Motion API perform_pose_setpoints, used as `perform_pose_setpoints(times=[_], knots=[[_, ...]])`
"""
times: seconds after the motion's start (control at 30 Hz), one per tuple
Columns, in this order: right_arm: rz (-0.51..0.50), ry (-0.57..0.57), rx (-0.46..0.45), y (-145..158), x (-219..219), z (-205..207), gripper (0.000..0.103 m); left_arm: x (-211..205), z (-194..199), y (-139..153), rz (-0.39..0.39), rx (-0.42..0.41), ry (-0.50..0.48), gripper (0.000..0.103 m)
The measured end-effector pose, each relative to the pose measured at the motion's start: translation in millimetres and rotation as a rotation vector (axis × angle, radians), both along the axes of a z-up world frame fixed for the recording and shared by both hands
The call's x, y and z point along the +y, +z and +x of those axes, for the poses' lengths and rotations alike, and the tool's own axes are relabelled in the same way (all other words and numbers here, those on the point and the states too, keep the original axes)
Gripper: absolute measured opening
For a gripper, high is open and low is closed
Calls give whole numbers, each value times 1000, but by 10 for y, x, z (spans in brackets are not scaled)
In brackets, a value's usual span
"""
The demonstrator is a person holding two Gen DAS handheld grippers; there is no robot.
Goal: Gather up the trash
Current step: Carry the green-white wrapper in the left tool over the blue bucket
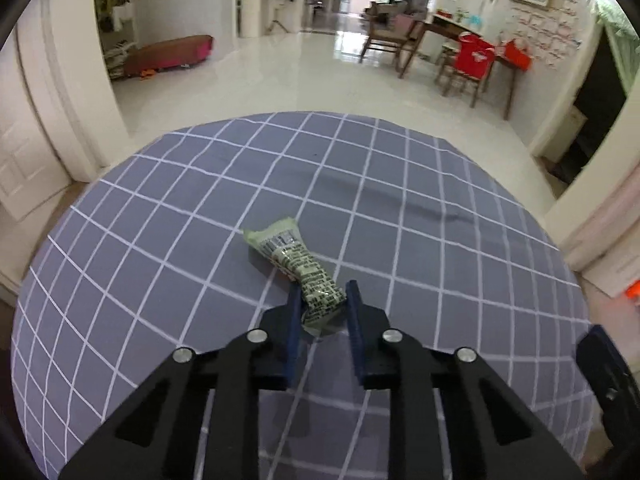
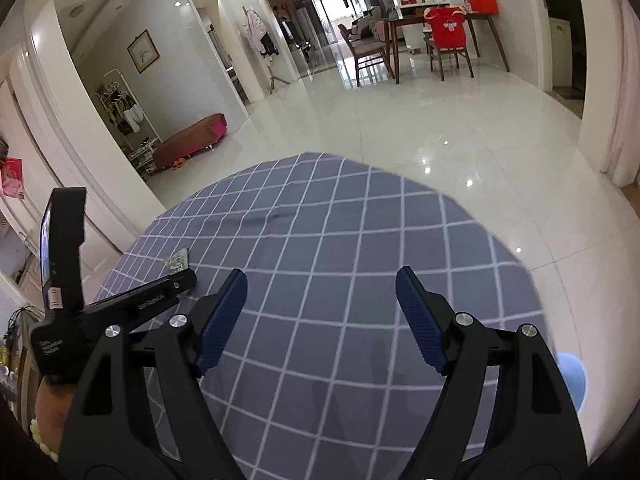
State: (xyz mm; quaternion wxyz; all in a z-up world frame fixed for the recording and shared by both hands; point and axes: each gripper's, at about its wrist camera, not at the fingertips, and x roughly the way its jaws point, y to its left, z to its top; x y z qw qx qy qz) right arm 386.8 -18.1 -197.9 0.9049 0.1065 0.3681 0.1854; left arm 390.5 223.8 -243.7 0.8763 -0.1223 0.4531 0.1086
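Plainly, the piece of trash here is a crumpled green wrapper [image 1: 298, 266], printed with dark text, lying on the grey checked tablecloth [image 1: 160, 240] near the middle of the table. Its near end sits between the blue pads of the left gripper [image 1: 324, 300], whose jaws are drawn in to a narrow gap around that end; whether the pads already pinch the film or stand just off it cannot be told from the left wrist view. The far end of the wrapper flares out beyond the fingertips and rests on the cloth. It looks very light, thin and limp, likely slick foil or plastic that crushes easily and carries no risk of breaking; the twisted, narrower waist beyond the pads seems the surest place to take it, since the flat flared end could slide out. The right gripper [image 2: 322, 280] hangs over the tablecloth to the wrapper's right, jaws spread wide and empty. A pale blue round object [image 2: 574, 380], perhaps a bin, shows on the floor past the cloth's right edge.
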Motion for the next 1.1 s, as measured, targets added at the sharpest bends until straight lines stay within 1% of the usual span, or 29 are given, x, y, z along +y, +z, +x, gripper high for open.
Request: perform_pose_setpoints(times=[0.17, 0.3, 0.43, 0.53, 0.67, 0.83, 0.93, 0.97, 1.0, 1.07, 1.1], knots=[[-3, 32, -2, 34, 150, -236, 76, 62, -402, 106, -39, -57, -31, 19], [1, 46, -16, 127, 201, -453, 76, 3, -774, 238, -54, -104, -62, 19], [8, 52, -38, 284, 170, -708, 76, -149, -1122, 452, -55, -162, -97, 19], [14, 44, -59, 392, 51, -931, 76, -349, -1332, 620, -51, -201, -130, 19], [26, 10, -85, 462, -266, -1249, 76, -653, -1617, 853, -39, -251, -193, 19], [41, -69, -106, 504, -816, -1594, 76, -1310, -1859, 1059, 5, -298, -313, 19], [47, -132, -114, 482, -1232, -1793, 76, -1729, -1959, 1090, 14, -309, -394, 19], [50, -165, -116, 466, -1439, -1879, 76, -1924, -1993, 1096, 21, -311, -425, 19], [54, -184, -118, 454, -1550, -1924, 76, -2032, -2000, 1097, 21, -312, -448, 19], [62, -241, -124, 413, -1914, -2051, 76, -2323, -2029, 1080, 28, -311, -503, 19], [66, -264, -126, 389, -2055, -2097, 76, -2553, -2041, 1049, 41, -309, -542, 19]])
